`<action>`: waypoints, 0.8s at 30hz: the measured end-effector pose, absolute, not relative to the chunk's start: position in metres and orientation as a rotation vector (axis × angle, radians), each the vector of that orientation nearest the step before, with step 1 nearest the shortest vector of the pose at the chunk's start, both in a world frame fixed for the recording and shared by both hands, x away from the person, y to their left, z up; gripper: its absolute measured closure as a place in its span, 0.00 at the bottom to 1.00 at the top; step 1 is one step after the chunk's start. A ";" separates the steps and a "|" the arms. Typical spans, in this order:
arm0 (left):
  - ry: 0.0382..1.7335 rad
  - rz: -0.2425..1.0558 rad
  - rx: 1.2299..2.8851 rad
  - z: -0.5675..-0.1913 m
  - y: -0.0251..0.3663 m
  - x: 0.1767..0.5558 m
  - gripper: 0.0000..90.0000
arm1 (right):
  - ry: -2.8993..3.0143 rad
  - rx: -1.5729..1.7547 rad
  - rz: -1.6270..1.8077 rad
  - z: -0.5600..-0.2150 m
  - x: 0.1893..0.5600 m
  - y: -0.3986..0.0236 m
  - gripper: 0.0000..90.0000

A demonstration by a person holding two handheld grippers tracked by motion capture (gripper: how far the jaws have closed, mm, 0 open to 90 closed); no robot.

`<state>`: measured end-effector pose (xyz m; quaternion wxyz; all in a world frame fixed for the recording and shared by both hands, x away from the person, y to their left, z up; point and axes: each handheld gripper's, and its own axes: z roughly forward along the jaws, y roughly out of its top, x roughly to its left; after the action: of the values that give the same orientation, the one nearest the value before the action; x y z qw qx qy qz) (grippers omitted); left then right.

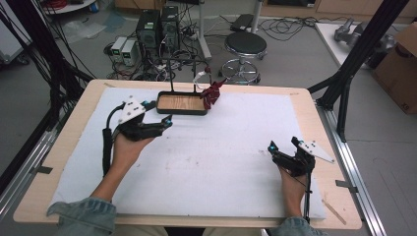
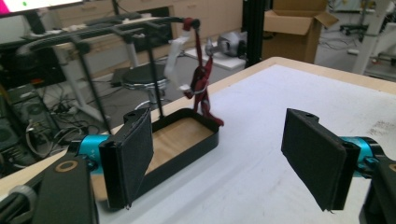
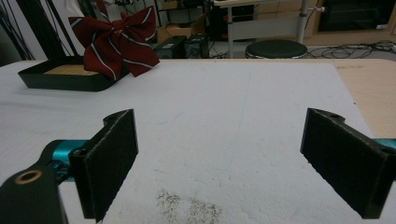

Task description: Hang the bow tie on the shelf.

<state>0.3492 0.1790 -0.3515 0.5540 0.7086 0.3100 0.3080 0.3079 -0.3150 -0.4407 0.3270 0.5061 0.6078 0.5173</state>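
Note:
A dark red striped bow tie hangs by its strap from a thin black rack above the right end of a black tray with a wooden floor, at the back middle of the table. My left gripper is open just left of the tray, nothing between its fingers. In the left gripper view the bow tie dangles over the tray's far end, beyond my open left gripper. My right gripper stands open and empty at the front right. The right gripper view has the bow tie far left.
A white mat covers most of the wooden table. A white tag hangs from the rack beside the bow tie. Behind the table are a round stool and computer boxes; black frame posts stand at both sides.

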 end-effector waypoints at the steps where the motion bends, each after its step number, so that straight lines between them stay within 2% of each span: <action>1: 0.738 0.740 1.668 -0.354 0.185 0.344 0.28 | 1.590 1.327 1.355 -0.441 0.308 -0.315 0.11; 10: 0.847 0.795 1.621 -0.374 0.232 0.315 0.27 | 1.588 1.335 1.352 -0.441 0.308 -0.315 0.11; 24: 0.920 0.844 1.575 -0.400 0.257 0.281 0.25 | 1.580 1.332 1.356 -0.441 0.307 -0.315 0.11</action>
<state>0.2815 0.2573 -0.4001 0.5359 0.6616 0.3866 0.3545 0.3073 -0.3154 -0.4406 0.3284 0.5090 0.6038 0.5182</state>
